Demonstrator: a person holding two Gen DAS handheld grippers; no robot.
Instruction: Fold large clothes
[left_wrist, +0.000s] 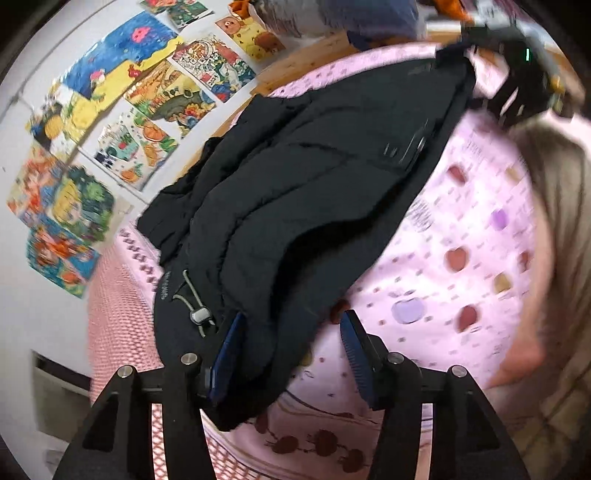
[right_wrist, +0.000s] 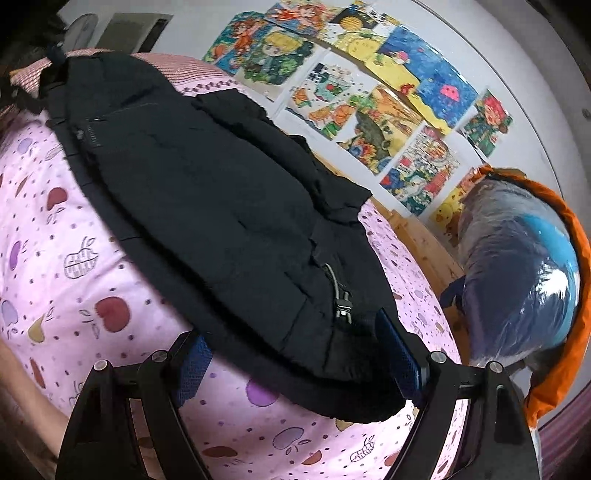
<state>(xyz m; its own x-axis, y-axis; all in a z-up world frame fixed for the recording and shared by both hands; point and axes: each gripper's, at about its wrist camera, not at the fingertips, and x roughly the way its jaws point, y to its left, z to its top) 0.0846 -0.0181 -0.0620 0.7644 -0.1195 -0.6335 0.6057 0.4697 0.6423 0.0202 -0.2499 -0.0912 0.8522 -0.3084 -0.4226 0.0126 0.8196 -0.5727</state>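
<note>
A black padded jacket lies spread on a pink bed sheet printed with apples. My left gripper is open at one end of the jacket, its jaws wide apart with jacket fabric and a drawcord toggle lying between them. My right gripper is open at the other end of the jacket, its blue pads astride the hem by a toggle. The right gripper also shows far off in the left wrist view.
Colourful drawings cover the white wall beside the bed. A plastic-wrapped bundle with orange fabric sits at the bed's end by a wooden frame. A red-checked cover hangs at the bed edge.
</note>
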